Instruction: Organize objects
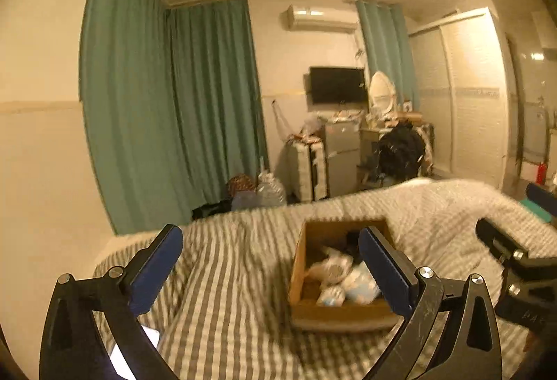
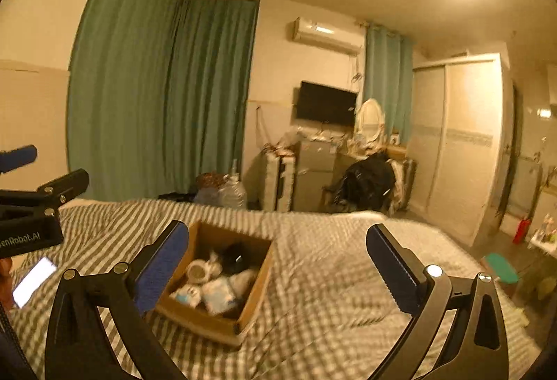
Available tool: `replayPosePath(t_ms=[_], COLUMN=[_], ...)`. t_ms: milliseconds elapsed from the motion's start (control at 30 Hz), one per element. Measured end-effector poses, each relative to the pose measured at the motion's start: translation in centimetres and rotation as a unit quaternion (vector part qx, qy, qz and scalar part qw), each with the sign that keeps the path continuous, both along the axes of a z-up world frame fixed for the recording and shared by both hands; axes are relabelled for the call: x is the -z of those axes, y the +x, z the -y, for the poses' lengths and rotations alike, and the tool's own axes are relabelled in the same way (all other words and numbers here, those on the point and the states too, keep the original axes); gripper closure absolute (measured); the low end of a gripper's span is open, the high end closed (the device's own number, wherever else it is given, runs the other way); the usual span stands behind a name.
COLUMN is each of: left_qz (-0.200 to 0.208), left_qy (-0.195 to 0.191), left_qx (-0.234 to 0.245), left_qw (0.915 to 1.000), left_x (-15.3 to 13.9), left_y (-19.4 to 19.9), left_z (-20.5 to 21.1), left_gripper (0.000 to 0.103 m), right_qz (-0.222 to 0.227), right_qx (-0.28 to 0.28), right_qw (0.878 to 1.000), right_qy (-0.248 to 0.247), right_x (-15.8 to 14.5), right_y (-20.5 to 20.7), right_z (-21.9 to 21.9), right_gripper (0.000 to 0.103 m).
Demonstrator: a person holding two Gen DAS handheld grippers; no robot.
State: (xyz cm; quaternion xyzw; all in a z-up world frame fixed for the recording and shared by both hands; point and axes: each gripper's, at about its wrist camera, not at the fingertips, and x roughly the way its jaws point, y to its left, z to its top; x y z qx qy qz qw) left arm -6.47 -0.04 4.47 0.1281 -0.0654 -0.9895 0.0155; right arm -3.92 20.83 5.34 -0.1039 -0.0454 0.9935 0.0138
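Cardboard box (image 1: 306, 282) of small items resting on striped bedding (image 1: 222, 275), my left gripper (image 1: 271, 261) jaws wide and empty, my right gripper (image 2: 278, 261) likewise, both above the bed.

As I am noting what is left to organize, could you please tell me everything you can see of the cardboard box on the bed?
The cardboard box is a small, shallow, open-topped box of plain brown card. It sits flat on the grey-and-white striped bedcover, touched by nothing else. Inside lie several pale, soft-looking white and light blue bundles and one dark round item at the far end; blur hides what they are. Neither gripper touches it.
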Motion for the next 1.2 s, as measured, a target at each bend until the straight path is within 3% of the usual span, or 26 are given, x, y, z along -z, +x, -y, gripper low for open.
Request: replayPosePath(t_ms=[100,333,667,1200], left_qz=[0.010,0.064,0.076,0.075], left_qy=[0.003,0.027,0.013,0.014], left_qx=[-0.049,-0.037,-0.022,-0.018], left_qw=[0.9988,0.9969,0.9968,0.9969], left_x=[3.9,8.2,8.6,8.6], left_y=[0.3,-0.3,-1.0,-1.0], left_z=[0.9,2.3,1.2,1.1], left_gripper=[0.000,0.000,0.000,0.000], right_qz=[0.004,0.010,0.054,0.070], right_qx=[-0.007,0.006,0.027,0.042], right_qw=[1.000,1.000,0.998,0.997], right_qy=[-0.008,0.011,0.001,-0.012], right_x=[3.3,7.6,8.8,9.3], right_y=[0.1,-0.1,-1.6,-1.9], right_z=[0.4,1.3,0.7,0.2], right_gripper=[0.001,0.001,0.001,0.001])
